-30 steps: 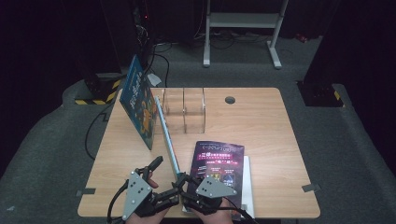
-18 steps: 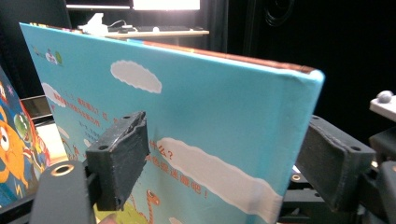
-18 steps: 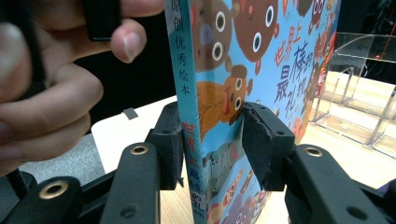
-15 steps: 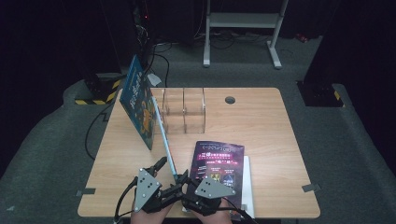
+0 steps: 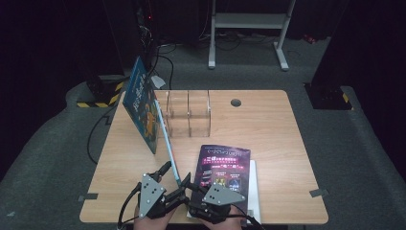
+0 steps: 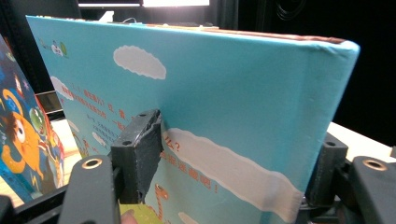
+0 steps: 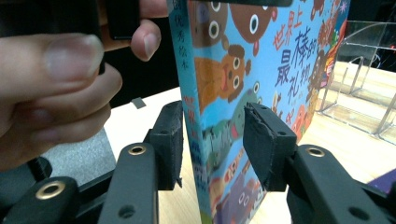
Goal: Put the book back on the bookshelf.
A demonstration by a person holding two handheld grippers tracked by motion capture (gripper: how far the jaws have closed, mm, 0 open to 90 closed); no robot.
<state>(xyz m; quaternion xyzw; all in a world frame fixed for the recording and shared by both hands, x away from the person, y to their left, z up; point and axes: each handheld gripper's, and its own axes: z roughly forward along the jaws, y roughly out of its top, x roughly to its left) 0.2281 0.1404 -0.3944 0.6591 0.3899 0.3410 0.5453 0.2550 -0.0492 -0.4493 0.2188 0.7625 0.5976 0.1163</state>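
A thin teal picture book (image 5: 165, 134) stands on its edge and runs from the clear organiser toward the table's front. My left gripper (image 5: 170, 185) and right gripper (image 5: 189, 189) meet at its near end. In the left gripper view the book's back cover (image 6: 224, 93) slants across the wide gap between the jaws, and the left pad (image 6: 140, 149) lies against it. In the right gripper view the spine (image 7: 194, 140) stands between the parted jaws of my right gripper (image 7: 212, 144), with a small gap at each side. A hand (image 7: 56, 79) shows at upper left.
A larger blue book (image 5: 141, 110) leans at the table's left side. A clear acrylic organiser (image 5: 189, 112) stands at the back centre. A dark magazine (image 5: 224, 170) lies flat on a white sheet (image 5: 253, 191) at front right. A cable hole (image 5: 235, 102) sits behind it.
My left gripper has moved right toward the near end of the standing book and now straddles it. The right gripper has barely shifted.
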